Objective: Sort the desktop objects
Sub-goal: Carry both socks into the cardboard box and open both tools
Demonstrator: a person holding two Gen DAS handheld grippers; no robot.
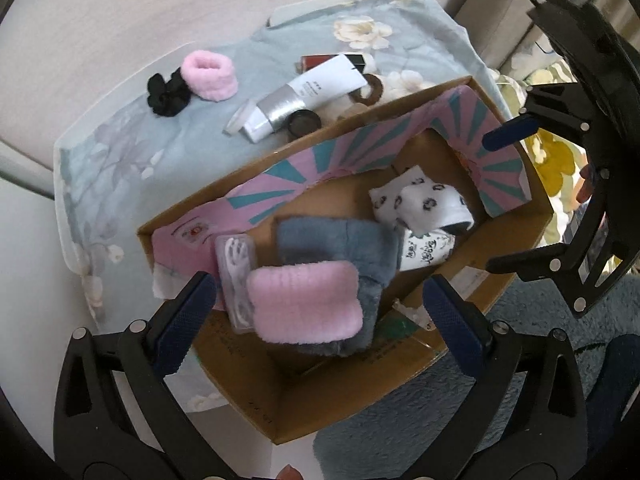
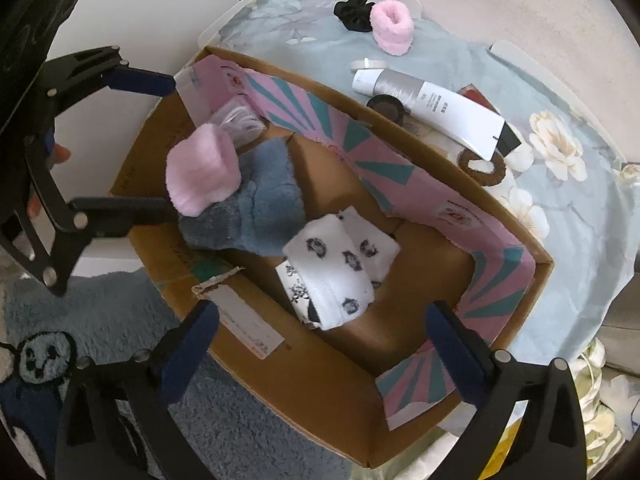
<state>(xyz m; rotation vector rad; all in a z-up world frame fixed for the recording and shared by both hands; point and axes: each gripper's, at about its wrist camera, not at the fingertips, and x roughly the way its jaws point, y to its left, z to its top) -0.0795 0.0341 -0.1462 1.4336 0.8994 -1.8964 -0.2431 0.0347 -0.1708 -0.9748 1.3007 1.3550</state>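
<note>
Left wrist | left hand-held gripper apart over cardboard box (pink wristband inside) | right hand-held gripper apart

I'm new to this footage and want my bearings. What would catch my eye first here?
The cardboard box with its pink-and-teal lining fills the middle, holding a fluffy pink band on a grey fuzzy cloth, with spotted white socks beside them. Behind it, on the flowered cloth, lie another pink band, a black scrunchie and a white tube. Both hand-held grippers, left and right, hover open over the box.
</note>
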